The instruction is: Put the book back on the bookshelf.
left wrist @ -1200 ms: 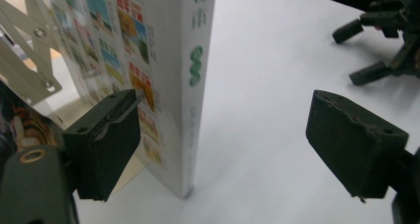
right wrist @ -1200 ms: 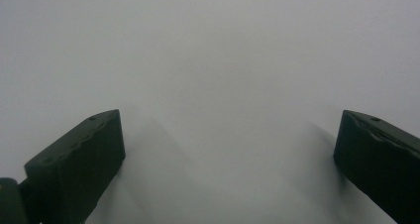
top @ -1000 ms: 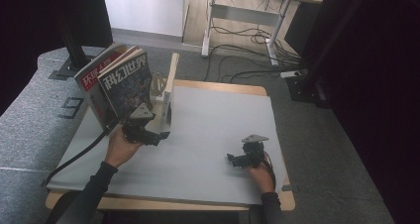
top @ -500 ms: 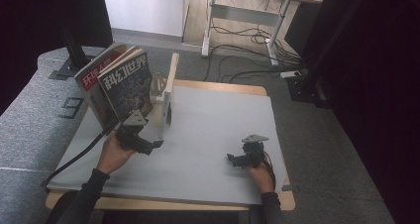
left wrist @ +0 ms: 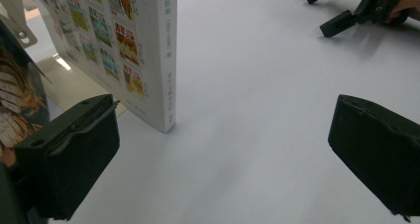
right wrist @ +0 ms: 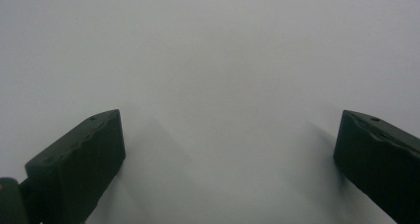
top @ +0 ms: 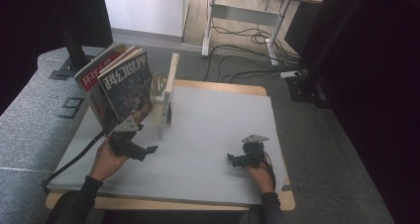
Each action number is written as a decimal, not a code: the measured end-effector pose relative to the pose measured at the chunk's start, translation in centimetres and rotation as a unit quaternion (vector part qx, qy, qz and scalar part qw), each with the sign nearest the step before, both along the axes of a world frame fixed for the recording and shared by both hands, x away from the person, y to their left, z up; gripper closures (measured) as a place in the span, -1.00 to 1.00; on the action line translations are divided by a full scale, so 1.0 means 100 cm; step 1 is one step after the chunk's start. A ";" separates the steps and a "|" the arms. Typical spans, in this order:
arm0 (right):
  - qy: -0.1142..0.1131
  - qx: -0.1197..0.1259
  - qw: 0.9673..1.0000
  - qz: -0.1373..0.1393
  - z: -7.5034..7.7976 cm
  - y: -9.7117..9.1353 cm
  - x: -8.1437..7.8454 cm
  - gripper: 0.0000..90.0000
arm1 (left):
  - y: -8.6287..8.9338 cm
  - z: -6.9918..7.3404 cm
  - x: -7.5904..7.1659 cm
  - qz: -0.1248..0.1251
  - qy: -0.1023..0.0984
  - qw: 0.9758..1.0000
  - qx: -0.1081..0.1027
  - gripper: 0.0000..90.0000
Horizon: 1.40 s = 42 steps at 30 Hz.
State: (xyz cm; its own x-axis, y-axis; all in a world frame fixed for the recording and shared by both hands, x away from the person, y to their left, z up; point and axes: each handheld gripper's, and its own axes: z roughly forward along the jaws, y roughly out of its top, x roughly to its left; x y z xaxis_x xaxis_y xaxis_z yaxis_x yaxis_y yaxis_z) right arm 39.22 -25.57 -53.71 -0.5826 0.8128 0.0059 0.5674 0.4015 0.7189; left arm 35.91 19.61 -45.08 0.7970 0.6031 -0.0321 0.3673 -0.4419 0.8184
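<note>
White counter [top: 208,135], books propped at upper left.
Left claw [top: 148,149] sits spread and empty just below the books [top: 124,85], which lean on a wooden stand [top: 166,97], perhaps a bookend, to stay upright; right claw [top: 233,158] rests spread at lower right.

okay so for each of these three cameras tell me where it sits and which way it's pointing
High view: above the person's side, looking forward and down at the table; both forearms, the left tongs and the right tongs show.
Left gripper view: rides on the left tongs, looking low across the table past the upright book; its open jaws frame the shot.
Right gripper view: rides on the right tongs, facing bare white tabletop; jaws open.
Shared: the high and left gripper views both show the book and the right tongs.
</note>
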 end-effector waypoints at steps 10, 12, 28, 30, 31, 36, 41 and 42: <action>0.000 0.000 1.000 0.000 0.000 0.000 0.000 -1.00 | 0.007 -0.015 -0.003 0.002 0.007 1.000 0.005 -1.00; 0.000 0.000 1.000 0.000 0.000 0.000 0.000 -1.00 | 0.007 -0.019 -0.004 0.001 0.010 1.000 0.006 -1.00; 0.000 0.000 1.000 0.000 0.000 0.000 0.000 -1.00 | 0.004 -0.060 -0.003 0.003 0.046 0.998 0.051 -1.00; 0.000 0.000 1.000 0.001 0.000 0.000 0.000 -1.00 | 0.002 -0.065 -0.001 0.002 0.053 0.997 0.057 -1.00; 0.000 0.000 1.000 0.001 0.000 0.000 0.000 -1.00 | 0.001 -0.068 -0.001 0.002 0.055 0.997 0.062 -1.00; 0.000 0.001 1.000 0.000 0.000 0.000 0.000 -1.00 | -0.005 -0.076 0.000 -0.006 0.066 0.994 0.090 -1.00; 0.000 0.000 1.000 0.000 0.000 0.000 0.000 -1.00 | -0.009 -0.078 -0.001 -0.008 0.064 0.992 0.106 -1.00; 0.000 0.000 1.000 0.001 0.000 0.000 0.000 -1.00 | -0.009 -0.078 -0.001 -0.008 0.064 0.992 0.107 -1.00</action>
